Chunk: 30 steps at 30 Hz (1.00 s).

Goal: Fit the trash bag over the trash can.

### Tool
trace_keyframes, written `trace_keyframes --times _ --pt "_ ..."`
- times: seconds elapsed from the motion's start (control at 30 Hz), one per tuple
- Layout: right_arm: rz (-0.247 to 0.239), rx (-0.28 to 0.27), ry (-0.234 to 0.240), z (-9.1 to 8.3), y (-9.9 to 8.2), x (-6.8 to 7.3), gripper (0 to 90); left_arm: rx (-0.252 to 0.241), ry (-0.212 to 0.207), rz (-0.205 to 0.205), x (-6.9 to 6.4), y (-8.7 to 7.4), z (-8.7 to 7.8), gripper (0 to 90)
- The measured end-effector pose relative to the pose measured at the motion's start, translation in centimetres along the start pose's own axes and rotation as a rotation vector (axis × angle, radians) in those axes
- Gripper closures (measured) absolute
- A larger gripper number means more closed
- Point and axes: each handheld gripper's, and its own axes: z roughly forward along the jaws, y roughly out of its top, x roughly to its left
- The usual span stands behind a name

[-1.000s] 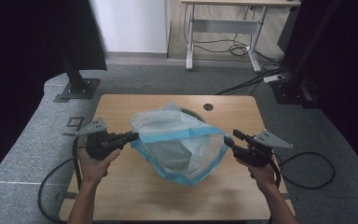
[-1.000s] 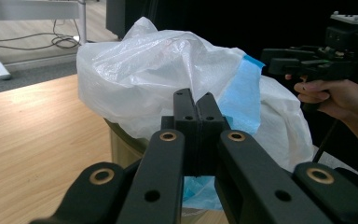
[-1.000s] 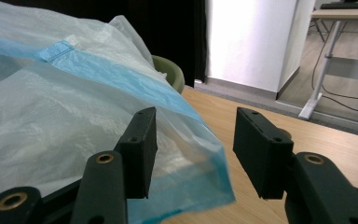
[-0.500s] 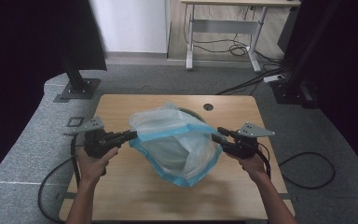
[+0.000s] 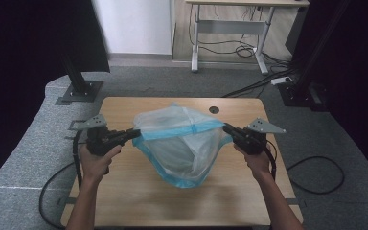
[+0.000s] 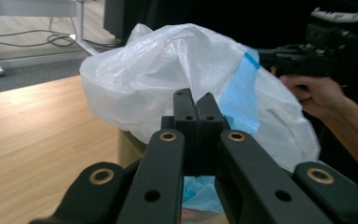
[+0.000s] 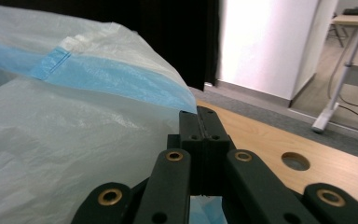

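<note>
A translucent white plastic bag (image 5: 179, 143) with a blue band hangs stretched between both grippers above the wooden table (image 5: 124, 191). My left gripper (image 5: 136, 134) is shut on the bag's left rim, and in the left gripper view its jaws (image 6: 196, 100) are pressed together against the bag (image 6: 168, 60). My right gripper (image 5: 226, 128) has just been closing and now pinches the right rim. In the right gripper view its jaws (image 7: 199, 114) meet at the blue edge of the bag (image 7: 74, 116). A dim grey shape shows through the bag; I cannot tell what it is.
The table has a round hole (image 5: 214, 109) near its far edge. Black stand bases sit on the grey floor at the left (image 5: 79, 91) and right (image 5: 299, 93). A white desk (image 5: 230, 28) with cables stands behind. A black cable (image 5: 316, 177) loops on the floor at right.
The right gripper has moved in toward the bag's right rim and shut on it. The bag's mouth is now pulled wider between the grippers. The left gripper has stayed put.
</note>
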Motion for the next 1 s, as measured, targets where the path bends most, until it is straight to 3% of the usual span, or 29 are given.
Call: trace_keyframes --times 0.27,0.53,0.63,0.77,1.0 --pt "0.047 0.047 -0.056 3.4 1.6 -1.1 88.8 0.032 0.043 -0.067 3.2 0.7 1.8 89.3" --pt "0.112 0.116 -0.091 6.4 0.7 -2.8 88.8 0.067 0.064 -0.145 5.9 0.1 4.1 89.0" --pt "0.153 0.118 -0.069 6.8 0.4 -3.0 88.8 0.060 0.050 -0.160 6.2 -0.1 4.3 88.9" --pt "0.149 0.122 -0.062 7.0 0.0 -3.0 88.6 0.065 0.049 -0.162 6.2 -0.2 4.4 88.1" --pt "0.176 0.146 -0.044 7.3 -1.1 -3.3 88.5 0.085 0.054 -0.201 6.9 -1.0 5.0 87.5"
